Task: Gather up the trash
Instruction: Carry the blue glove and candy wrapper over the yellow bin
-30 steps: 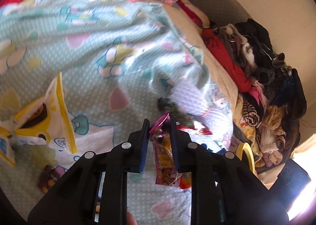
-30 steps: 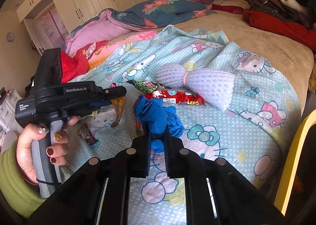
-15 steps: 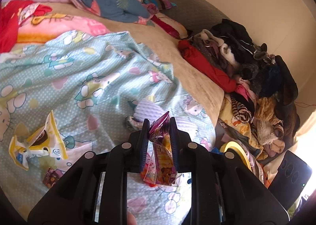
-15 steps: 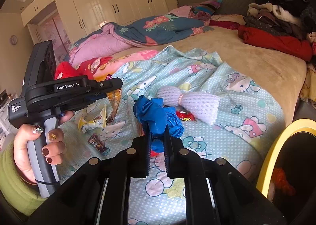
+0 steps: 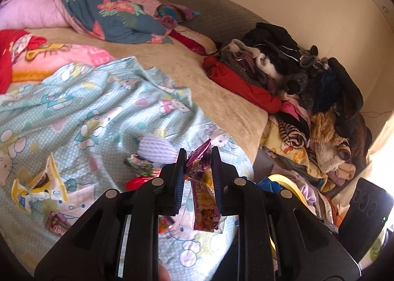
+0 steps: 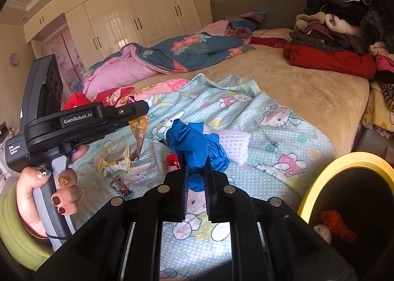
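Two grippers are loaded at this moment. Left gripper is clamped on a purple snack wrapper, pinched near its top seam, with the rest of the film hanging free below the pads. Right gripper is clamped on a crumpled blue plastic bag, which bulges above the jaws. Both items are held clear of the cartoon-print blanket. Handling judgement: both are light, soft and limp — thin film that deforms instead of resisting, and probably slick — so a pinch on a seam or a gathered fold holds better than one on a single loose layer. The wrapper's crimped end is the stiffest part; the bag is best taken where its folds bunch thickest. More trash remains on the blanket: a yellow-and-white wrapper, a small dark brown wrapper, a red packet just beside the blue bag, and a green-patterned wrapper next to a white knitted cloth. At the foot of the bed stands a yellow-rimmed bin with red scrap already inside — the likely drop point for both items. Clothes are piled at the far side of the bed.
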Motion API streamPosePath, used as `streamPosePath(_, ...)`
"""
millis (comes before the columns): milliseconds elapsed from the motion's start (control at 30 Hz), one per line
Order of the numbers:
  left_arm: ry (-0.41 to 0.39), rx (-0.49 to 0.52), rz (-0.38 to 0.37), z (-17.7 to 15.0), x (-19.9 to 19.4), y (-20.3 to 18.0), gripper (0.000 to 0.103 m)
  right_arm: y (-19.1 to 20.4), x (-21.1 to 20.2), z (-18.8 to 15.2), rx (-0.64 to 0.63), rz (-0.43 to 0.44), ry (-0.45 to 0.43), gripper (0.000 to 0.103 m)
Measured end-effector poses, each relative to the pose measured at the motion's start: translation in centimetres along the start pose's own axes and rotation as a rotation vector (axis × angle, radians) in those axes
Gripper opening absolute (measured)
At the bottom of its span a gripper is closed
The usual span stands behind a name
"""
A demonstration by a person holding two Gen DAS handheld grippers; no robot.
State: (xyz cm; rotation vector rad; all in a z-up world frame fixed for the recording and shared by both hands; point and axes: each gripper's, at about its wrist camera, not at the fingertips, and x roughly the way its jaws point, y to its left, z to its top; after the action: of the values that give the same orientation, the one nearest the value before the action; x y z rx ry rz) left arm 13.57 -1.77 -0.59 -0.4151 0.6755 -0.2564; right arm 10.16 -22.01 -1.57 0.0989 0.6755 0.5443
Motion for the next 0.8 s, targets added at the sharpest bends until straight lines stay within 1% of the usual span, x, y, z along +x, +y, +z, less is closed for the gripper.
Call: streamPosePath(800,0.034,0.128,-0.080,-2.0,0.5,-6.8,0.014,-5.8,-6.2,0.8,0.122,-0.092,-0.123,0.011)
